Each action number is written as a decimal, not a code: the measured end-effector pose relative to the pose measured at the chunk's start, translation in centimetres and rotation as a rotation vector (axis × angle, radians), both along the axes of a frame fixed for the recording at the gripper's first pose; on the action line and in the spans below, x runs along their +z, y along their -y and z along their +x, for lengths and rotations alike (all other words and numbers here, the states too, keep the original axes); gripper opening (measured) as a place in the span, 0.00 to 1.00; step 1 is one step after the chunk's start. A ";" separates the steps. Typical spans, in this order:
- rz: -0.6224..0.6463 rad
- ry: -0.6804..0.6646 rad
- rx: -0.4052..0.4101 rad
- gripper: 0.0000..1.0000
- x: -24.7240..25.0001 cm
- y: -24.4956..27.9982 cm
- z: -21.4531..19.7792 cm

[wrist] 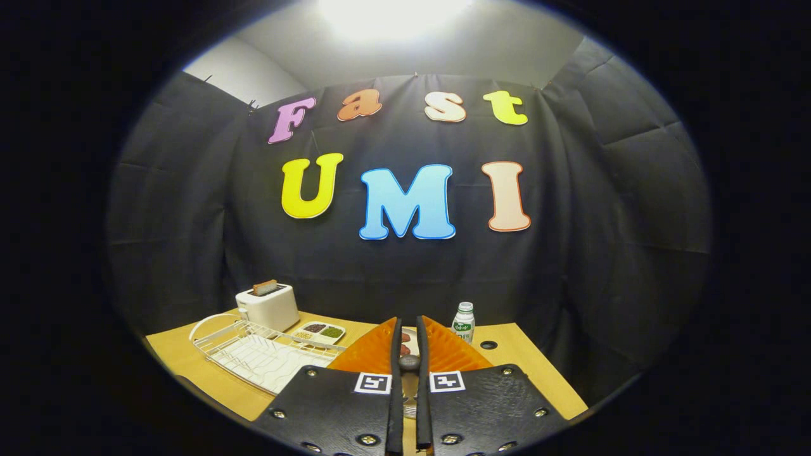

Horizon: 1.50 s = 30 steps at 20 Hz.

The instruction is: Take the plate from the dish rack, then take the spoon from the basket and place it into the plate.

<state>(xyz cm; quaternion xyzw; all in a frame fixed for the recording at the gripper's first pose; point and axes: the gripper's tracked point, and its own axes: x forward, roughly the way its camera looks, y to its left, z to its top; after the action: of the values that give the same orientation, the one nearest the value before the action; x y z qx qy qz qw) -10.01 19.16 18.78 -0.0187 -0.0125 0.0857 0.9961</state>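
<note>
Here, fingers point(409, 342) pinching a spoon point(409, 362) — wooden table point(513, 354), black cloth wall point(608, 240).

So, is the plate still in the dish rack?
No. The dish rack holds no plate; the gripper fingers are nearly closed, a dark handle between them.

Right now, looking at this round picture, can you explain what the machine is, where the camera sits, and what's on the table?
There is no robot here. A person holds a two-finger tool, and the camera rides on it, looking forward along the fingers. The fingers are nearly together and pinch a slim object, probably the spoon, though it is hard to make out. On the wooden table lie a white wire dish rack, a toaster with bread in it, a small divided tray and a bottle.
</note>
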 end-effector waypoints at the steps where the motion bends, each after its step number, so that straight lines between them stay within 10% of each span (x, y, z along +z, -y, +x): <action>1: 0.000 -0.011 0.017 0.08 -0.6 -0.5 -0.6; 20: -0.055 -0.251 0.382 0.08 -12.5 -14.1 -5.2; 30: -0.107 -0.283 0.425 0.14 -15.2 -16.7 -4.5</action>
<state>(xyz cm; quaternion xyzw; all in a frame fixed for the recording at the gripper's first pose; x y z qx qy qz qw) -14.47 35.85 3.58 -0.0560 0.1280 0.2952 0.9452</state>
